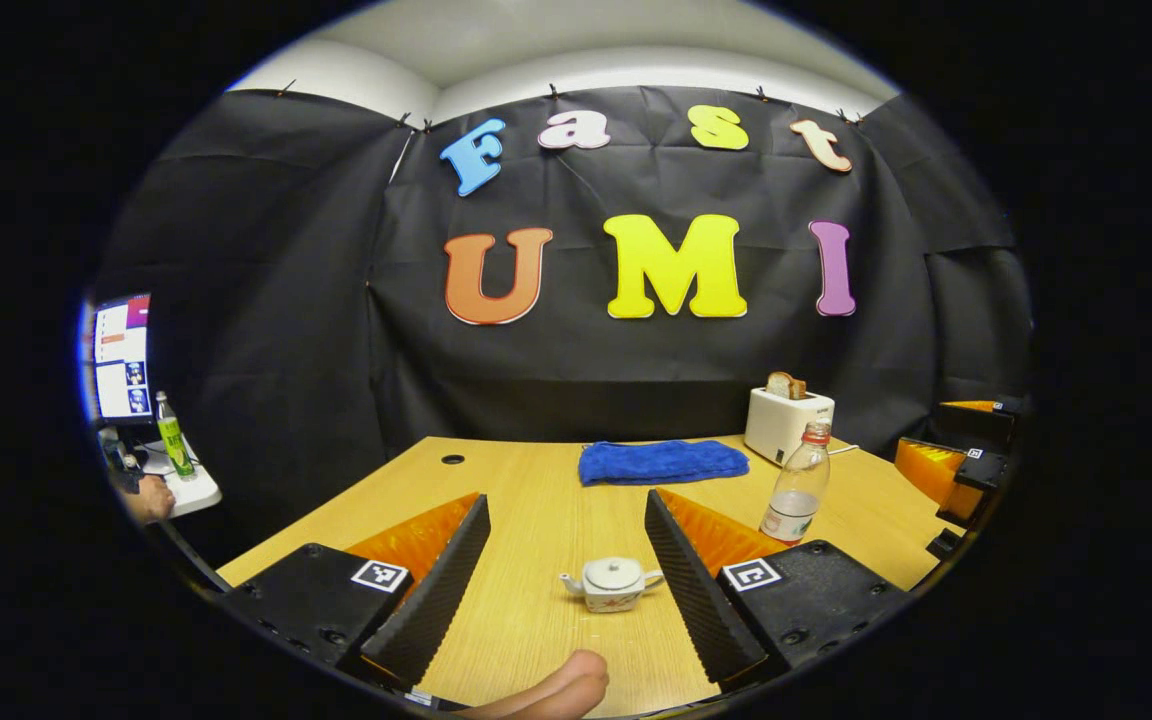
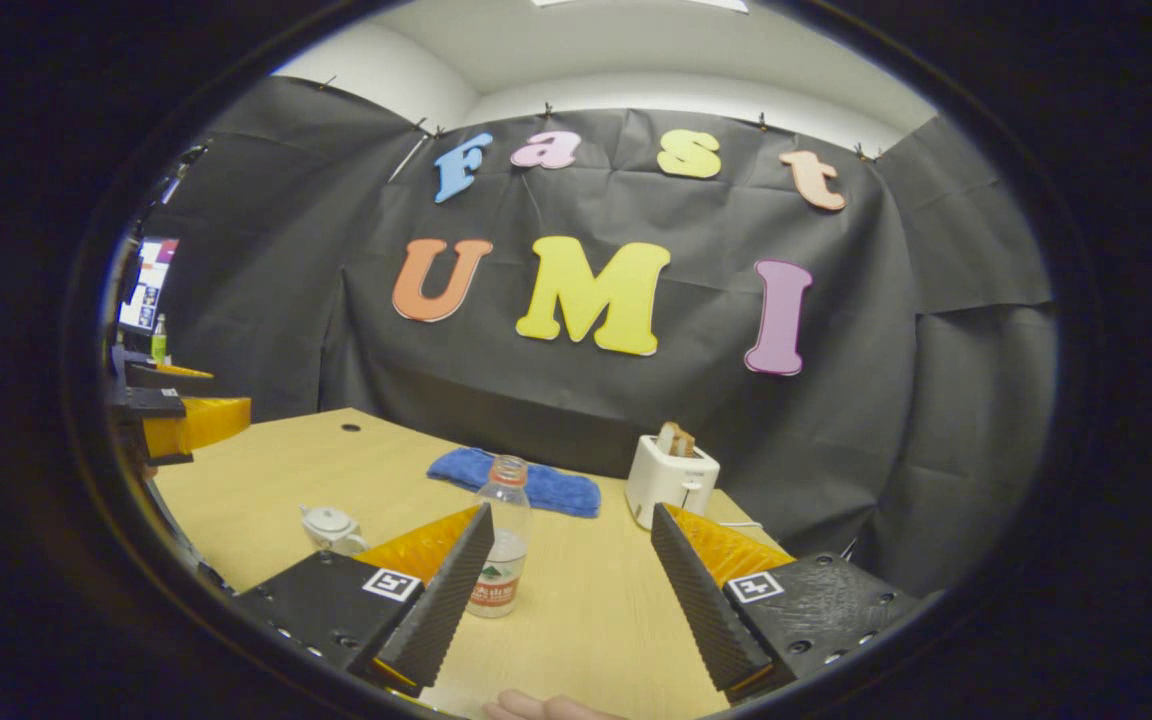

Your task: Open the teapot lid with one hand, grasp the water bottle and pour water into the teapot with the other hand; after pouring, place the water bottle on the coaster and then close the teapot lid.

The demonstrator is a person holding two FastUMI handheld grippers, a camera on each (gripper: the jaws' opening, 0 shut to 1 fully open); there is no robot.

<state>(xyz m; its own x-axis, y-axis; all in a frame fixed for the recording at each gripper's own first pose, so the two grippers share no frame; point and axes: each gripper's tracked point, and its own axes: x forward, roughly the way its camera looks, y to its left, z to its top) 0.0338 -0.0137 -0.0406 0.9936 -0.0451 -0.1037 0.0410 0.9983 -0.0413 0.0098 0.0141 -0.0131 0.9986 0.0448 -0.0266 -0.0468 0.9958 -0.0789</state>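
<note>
Left gripper (image 1: pixel 568 555): held level above the pale wooden table (image 1: pixel 536 480), fingers spread wide and gripping nothing; the small white ceramic teapot with a painted band (image 1: pixel 612 584) stands on the table between them, lid seated, spout to the left, touching neither finger. A fingertip (image 1: pixel 561 690) of the holding hand juts in at the lower edge (the rest of the hand is cut off). Further right in the left gripper view: folded blue cloth (image 1: pixel 661 462) at the table's far side, clear plastic water bottle with a red neck ring (image 1: pixel 797 484) upright and partly filled, its base hidden behind the right-hand finger, white toaster with bread in its slot (image 1: pixel 787 420) behind it, and the other gripper at the far right edge, partly cut off. Right gripper (image 2: pixel 571 575): also level, jaws wide, holding nothing. In the right gripper view the teapot (image 2: pixel 330 528) sits well left, partly behind the left-hand finger; the bottle (image 2: pixel 499 550) stands just beside that finger's inner face (contact cannot be judged), uncapped.
</note>
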